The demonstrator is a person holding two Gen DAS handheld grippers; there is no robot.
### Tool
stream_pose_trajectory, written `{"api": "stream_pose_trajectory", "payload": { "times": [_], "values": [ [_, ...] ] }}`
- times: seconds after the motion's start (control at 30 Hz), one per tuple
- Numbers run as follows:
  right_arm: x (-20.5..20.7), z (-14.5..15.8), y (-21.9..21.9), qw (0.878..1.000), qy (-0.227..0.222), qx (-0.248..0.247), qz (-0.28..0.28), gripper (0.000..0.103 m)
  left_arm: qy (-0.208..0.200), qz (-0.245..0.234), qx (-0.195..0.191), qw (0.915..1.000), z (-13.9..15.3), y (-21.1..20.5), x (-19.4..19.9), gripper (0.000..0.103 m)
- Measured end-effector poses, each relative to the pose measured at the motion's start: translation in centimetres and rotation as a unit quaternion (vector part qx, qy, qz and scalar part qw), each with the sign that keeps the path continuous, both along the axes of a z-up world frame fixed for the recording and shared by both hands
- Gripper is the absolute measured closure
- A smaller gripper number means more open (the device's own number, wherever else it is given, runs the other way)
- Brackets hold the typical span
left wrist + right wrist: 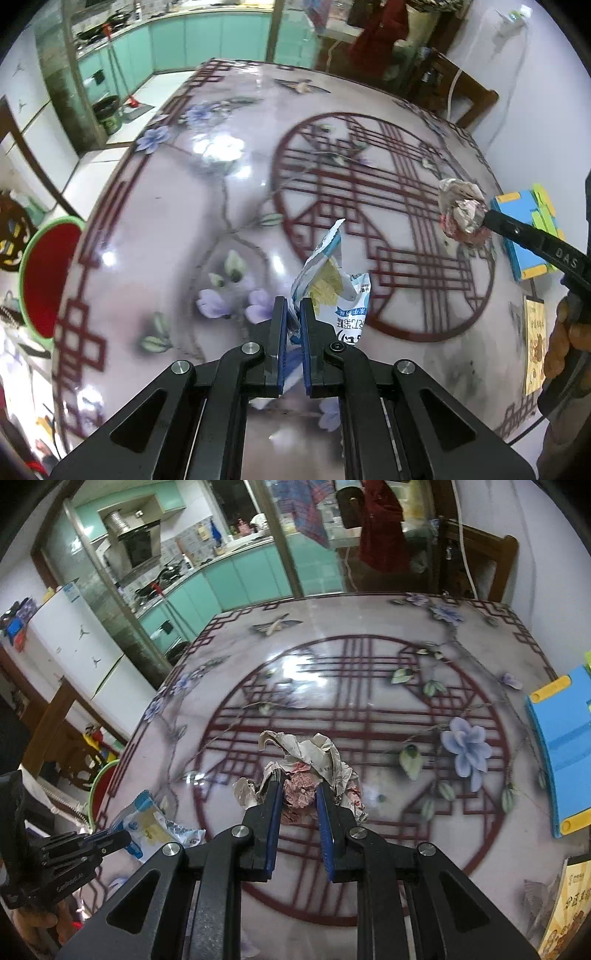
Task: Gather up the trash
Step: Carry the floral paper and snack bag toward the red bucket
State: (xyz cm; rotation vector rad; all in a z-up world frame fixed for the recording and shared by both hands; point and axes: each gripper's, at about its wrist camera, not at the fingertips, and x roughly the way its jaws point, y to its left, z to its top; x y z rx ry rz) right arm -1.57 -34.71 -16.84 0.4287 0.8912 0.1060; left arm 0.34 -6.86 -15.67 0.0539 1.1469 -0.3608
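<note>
Left gripper [293,325] clamped thin on a blue-and-white snack wrapper [332,291], pinched low so the torn top stands free above the pads. Right gripper [298,797] narrowed on a ball of crumpled paper [310,764], pads biting the pinkish core, loose flaps spilling out on both sides. Both pieces lifted clear of the table [229,206], wrapper over its near-left part, paper wad over the lattice circle at the middle. Both claws angled downward, probably to keep the trash in front of the cameras and away from the glossy top.

Off the left edge, below table level: a red bin with a green rim [48,273], mouth open toward the table, most likely the drop point for both loads. Near the right edge: a blue foam block with yellow trim [565,753], and a yellow printed card [535,347] toward the near-right corner; neither looks like trash. Nothing else loose seen on the top.

Judged stage: carry toward the bin, both loads secured. Main risk: a light wrapper slipping from such a shallow pinch, or paper flaps snagging on release.
</note>
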Motion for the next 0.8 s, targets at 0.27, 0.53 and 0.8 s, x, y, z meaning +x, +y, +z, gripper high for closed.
{"api": "stream_pose_trajectory", "payload": {
  "times": [0.27,0.53,0.8],
  "values": [
    [0.7,0.7,2.6,1.000,-0.002,-0.005,0.021,0.086,-0.004,0.034,-0.003,0.9994,0.2,3.7,1.0,0.097],
    [1.4,1.2,5.4,1.000,0.000,-0.010,0.030,0.086,-0.007,0.056,-0.009,0.9984,0.3,7.4,2.2,0.097],
    [2.7,2.3,9.6,0.999,-0.001,-0.014,0.032,0.086,-0.010,0.059,-0.014,0.9981,0.7,11.3,3.8,0.097]
  ]
}}
